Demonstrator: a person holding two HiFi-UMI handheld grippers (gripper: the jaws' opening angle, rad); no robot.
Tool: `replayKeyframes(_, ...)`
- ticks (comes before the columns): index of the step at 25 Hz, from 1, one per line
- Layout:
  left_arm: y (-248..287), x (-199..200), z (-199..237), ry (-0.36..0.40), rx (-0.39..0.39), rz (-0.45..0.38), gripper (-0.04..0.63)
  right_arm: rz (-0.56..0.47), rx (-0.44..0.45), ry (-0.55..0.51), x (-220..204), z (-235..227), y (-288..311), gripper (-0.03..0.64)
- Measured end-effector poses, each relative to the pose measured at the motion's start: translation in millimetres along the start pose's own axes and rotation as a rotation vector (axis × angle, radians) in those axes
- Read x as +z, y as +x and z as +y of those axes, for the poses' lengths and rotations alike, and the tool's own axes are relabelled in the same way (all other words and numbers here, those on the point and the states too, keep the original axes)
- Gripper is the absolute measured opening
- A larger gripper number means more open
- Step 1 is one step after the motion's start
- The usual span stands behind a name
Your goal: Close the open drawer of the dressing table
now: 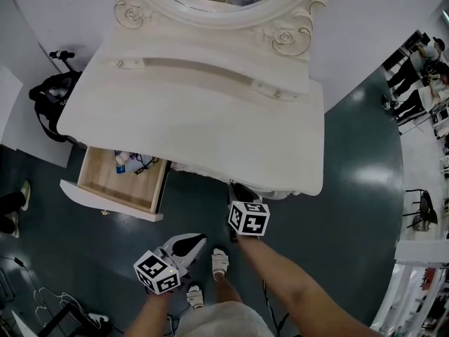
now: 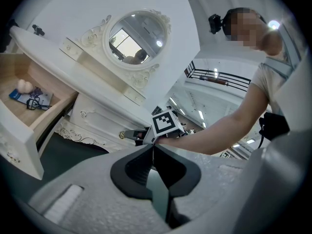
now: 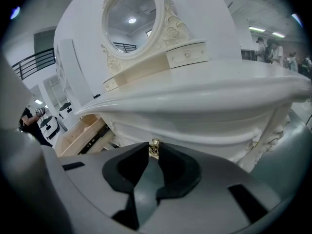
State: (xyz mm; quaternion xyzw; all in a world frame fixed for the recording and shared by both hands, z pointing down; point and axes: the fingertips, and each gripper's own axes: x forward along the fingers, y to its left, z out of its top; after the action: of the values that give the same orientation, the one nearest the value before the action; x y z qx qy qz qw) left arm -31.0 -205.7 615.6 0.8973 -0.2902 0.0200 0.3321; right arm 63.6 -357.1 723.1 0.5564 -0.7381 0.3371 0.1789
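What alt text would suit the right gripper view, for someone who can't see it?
The right gripper has its dark jaws closed on a small brass knob on the front of a white dressing table, seen from low down. An oval mirror rises above it, and a wooden drawer stands open at lower left.

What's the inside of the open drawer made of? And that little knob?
The open drawer looks like bare pale wood inside: matte, tan, faint grain. The knob is probably brass-coloured metal, since it's yellow and shiny; it might only be plated.
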Motion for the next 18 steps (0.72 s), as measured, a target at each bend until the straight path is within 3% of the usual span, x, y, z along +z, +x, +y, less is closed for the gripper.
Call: replayKeyframes(18, -5, 3, -10, 0.012, 0.003, -0.001, 0.011, 0.006, 0.051, -0.036, -1, 14, -20, 0.069)
